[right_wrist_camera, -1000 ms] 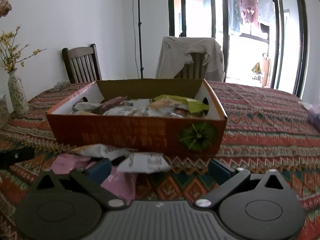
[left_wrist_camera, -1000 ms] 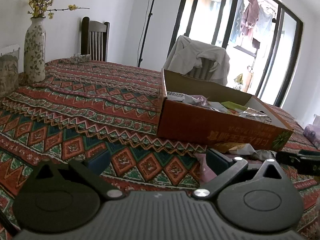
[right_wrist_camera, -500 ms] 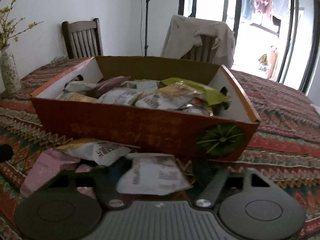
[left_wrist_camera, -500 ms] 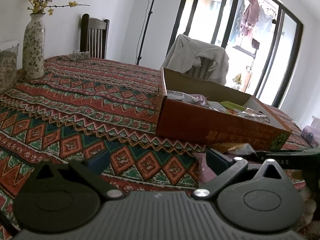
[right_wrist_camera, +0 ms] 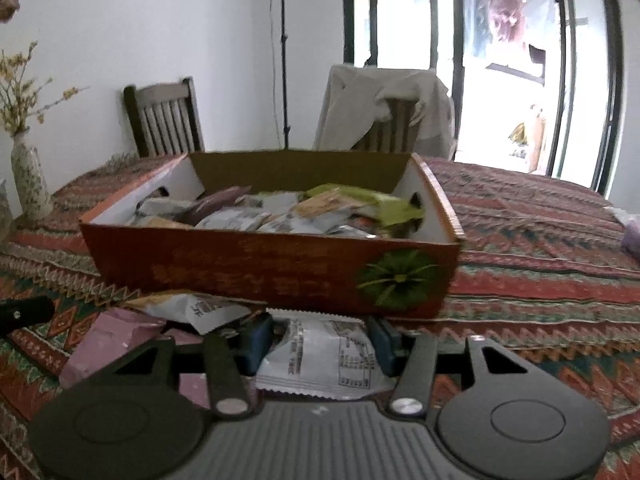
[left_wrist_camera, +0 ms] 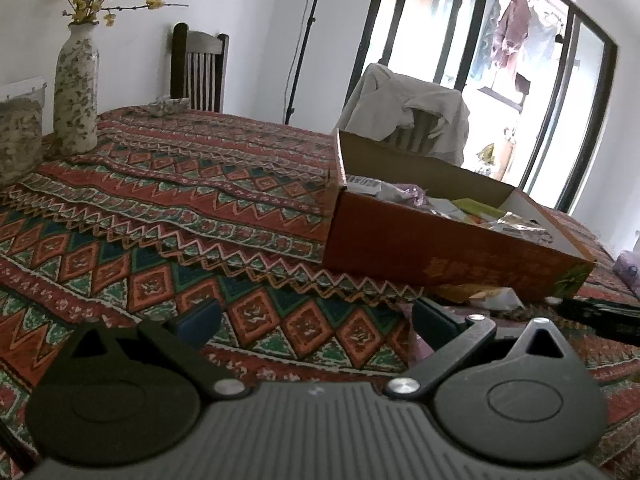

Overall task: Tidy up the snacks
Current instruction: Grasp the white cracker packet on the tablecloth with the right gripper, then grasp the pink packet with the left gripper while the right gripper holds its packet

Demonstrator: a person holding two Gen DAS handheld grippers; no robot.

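Our left gripper [left_wrist_camera: 316, 316] hovered wide apart over the patterned red tablecloth [left_wrist_camera: 160, 208], holding nothing. Just right of it sat the orange cardboard box [right_wrist_camera: 272, 264] (heaped with snack packets). In front of the box, our right gripper [right_wrist_camera: 320, 340] pinched a white printed snack packet [right_wrist_camera: 320, 360] between its blue pads [right_wrist_camera: 258, 338].

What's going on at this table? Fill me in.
A person with a gripper in each hand is sorting snacks into the orange cardboard box, already well filled with packets. The right gripper has its fingers on either side of a white snack packet lying just in front of the box, apparently closing on it. The left gripper is open, holds nothing and hovers over the patterned tablecloth. A pink packet and another white packet wait nearby.
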